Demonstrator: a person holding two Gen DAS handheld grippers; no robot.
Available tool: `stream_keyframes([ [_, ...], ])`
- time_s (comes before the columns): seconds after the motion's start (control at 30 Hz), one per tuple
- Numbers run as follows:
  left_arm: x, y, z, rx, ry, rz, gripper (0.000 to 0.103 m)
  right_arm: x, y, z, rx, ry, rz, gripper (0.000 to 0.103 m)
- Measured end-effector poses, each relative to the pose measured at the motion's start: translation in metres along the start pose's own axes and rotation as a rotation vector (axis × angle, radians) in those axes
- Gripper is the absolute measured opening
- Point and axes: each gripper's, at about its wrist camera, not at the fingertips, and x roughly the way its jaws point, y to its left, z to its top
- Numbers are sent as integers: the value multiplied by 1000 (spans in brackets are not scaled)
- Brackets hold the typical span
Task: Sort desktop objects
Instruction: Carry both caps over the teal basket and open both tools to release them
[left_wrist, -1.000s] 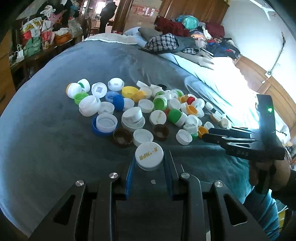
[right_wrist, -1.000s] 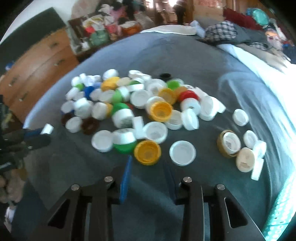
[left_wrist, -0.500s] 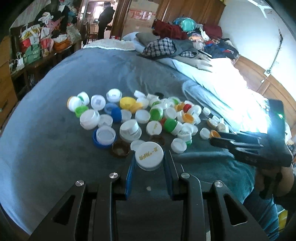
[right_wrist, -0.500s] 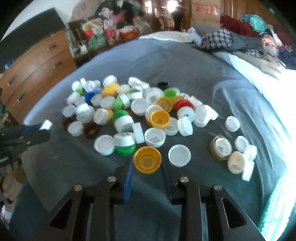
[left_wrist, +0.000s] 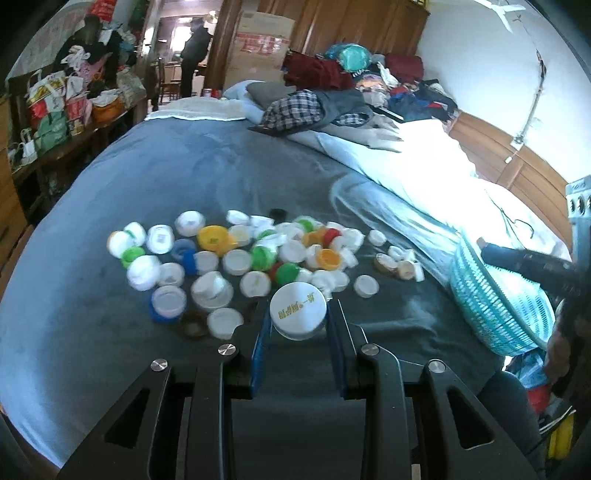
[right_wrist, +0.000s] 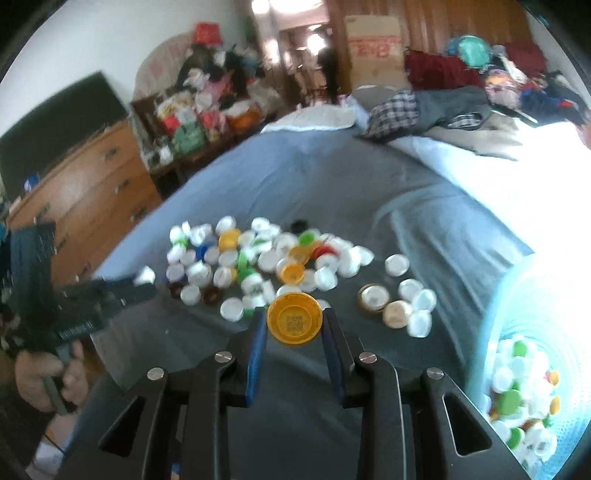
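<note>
Here, beyond my claws lies a soft blue-grey blanket (left_wrist: 229, 177) on a cluttered bed. A teal mesh basket (left_wrist: 491, 306) sits to the right, and scattered round plastic caps (left_wrist: 236, 254) lie ahead. My left gripper (left_wrist: 298, 314) pinches a smooth white cap (left_wrist: 297, 309); my right gripper (right_wrist: 293, 322) pinches an upturned yellow cap (right_wrist: 294, 318).

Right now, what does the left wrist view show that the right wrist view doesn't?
Only the left wrist view shows the left gripper shut on a white cap with gold lettering. Only the right wrist view shows the right gripper shut on a yellow cap, open side up, and sorted caps inside the teal basket. Both show the cap pile on the grey blanket.
</note>
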Motion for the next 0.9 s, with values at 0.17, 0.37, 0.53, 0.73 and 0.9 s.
stream_keyframes([
  [0.17, 12, -40, 18, 63, 14, -35, 25, -37, -34, 4, 60, -35, -77, 32],
  [0.37, 34, -112, 50, 156, 45, -130, 25, -81, -82, -1, 145, -77, -173, 32],
  [0.53, 63, -190, 71, 256, 101, -231, 25, -113, -127, -12, 233, -105, -243, 32],
  [0.73, 94, -278, 84, 351, 194, -341, 25, -137, -170, -28, 324, -111, -301, 32],
  [0.9, 110, -316, 85, 369, 255, -395, 25, -146, -196, -40, 381, -106, -338, 32],
])
